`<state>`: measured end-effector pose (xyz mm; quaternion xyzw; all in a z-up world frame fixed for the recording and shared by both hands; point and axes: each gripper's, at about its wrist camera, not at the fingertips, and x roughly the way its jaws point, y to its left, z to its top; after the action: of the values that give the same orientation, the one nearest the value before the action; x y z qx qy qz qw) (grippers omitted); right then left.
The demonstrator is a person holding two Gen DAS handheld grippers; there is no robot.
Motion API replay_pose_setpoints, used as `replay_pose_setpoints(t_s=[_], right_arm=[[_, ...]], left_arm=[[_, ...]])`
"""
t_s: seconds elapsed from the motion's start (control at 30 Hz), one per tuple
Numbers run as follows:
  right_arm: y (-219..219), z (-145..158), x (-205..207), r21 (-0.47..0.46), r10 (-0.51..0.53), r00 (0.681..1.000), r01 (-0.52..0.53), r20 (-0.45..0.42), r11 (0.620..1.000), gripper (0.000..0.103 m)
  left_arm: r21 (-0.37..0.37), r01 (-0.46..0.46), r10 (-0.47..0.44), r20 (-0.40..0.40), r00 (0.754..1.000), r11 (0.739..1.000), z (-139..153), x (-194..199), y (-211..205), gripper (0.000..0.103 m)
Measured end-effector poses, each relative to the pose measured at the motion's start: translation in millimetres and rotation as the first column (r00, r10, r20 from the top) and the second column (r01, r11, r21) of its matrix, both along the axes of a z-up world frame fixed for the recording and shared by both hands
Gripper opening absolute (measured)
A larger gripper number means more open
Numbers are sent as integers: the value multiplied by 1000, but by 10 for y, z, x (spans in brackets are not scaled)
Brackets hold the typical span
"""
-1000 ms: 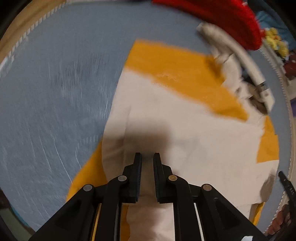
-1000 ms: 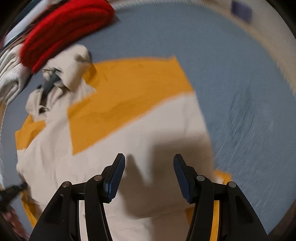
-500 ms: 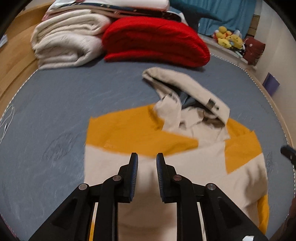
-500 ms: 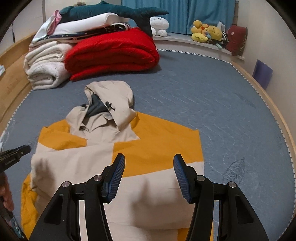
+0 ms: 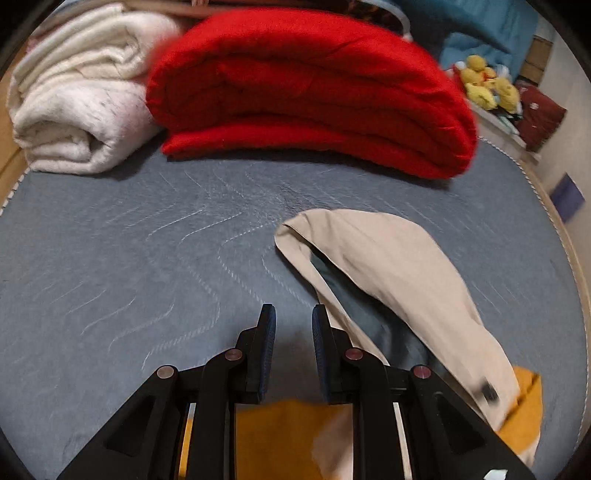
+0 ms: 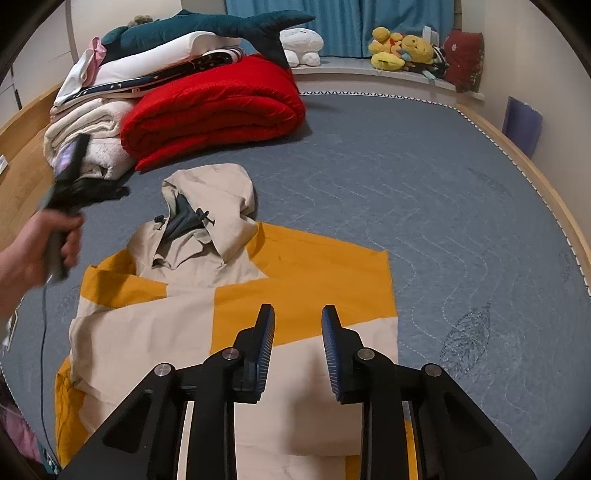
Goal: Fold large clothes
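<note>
A beige and orange hooded jacket (image 6: 236,295) lies folded on the blue-grey bed cover, hood (image 6: 218,192) toward the far side. My right gripper (image 6: 298,321) is open and empty, held above the jacket's near right part. My left gripper (image 5: 290,321) is open with a narrow gap and empty, above the bed just left of the hood (image 5: 388,266). In the right wrist view the left gripper (image 6: 70,177) is raised in a hand at the far left.
A folded red blanket (image 6: 214,110) and rolled white blankets (image 6: 88,133) lie at the head of the bed, with pillows and a shark plush (image 6: 207,29) on top. Plush toys (image 6: 402,51) sit on the sill. A wooden bed frame (image 6: 535,177) borders the right.
Both grippers lifted away from the jacket. The left one moved up and forward past the orange shoulder to beside the hood. The right gripper's gap narrowed somewhat.
</note>
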<state>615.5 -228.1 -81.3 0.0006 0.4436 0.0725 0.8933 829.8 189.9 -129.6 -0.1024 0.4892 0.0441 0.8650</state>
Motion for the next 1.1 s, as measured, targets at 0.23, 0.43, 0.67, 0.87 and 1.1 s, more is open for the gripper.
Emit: replay_pose_setpoints(t_s=[0.23, 0.43, 0.67, 0.87, 1.1], right_arm=[[-56, -140, 113, 3, -5, 999, 5, -41, 1000, 28], [-99, -292, 170, 3, -26, 996, 26, -83, 1000, 28], [-108, -334, 214, 9, -36, 995, 37, -89, 999, 28], [-93, -349, 226, 36, -30, 994, 34, -102, 999, 28], [-150, -147, 175, 94, -46, 997, 52, -67, 994, 27]], left_arm=[[-79, -51, 49, -28, 998, 996, -331, 490, 180, 32], [-111, -76, 66, -94, 993, 991, -641, 817, 242, 36], [-141, -82, 67, -110, 992, 987, -804, 939, 206, 22], [-75, 62, -63, -8, 998, 995, -332, 712, -28, 2], [8, 269, -269, 119, 956, 963, 486, -127, -450, 1]])
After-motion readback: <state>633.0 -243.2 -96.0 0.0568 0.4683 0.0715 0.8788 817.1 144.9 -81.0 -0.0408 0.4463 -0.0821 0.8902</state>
